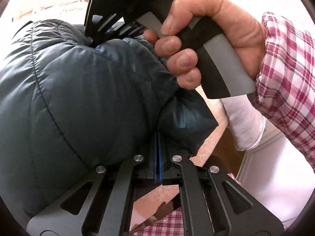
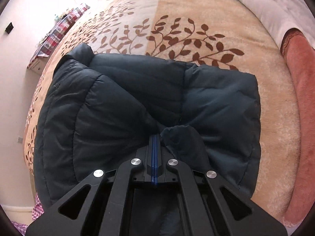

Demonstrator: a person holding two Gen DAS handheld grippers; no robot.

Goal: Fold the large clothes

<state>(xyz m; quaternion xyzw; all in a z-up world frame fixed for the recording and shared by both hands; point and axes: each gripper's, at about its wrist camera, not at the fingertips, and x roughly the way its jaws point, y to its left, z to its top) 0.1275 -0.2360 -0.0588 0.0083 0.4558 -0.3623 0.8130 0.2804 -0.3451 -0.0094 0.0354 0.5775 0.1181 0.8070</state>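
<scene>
- Across the middle of the right wrist view lies the jacket, a dark quilted bundle on my leaf-patterned blanket.
- Its long axis runs left to right in that frame; which end is collar or hem I cannot tell.
- My right gripper has its blue pads pressed together, pinching a puckered fold of the jacket at the bundle's near edge, low centre.
- In the left wrist view the jacket fills the left half.
- My left gripper is also closed, nipping a corner of the jacket.
- My right hand in a plaid sleeve grips its handle at upper right.
</scene>
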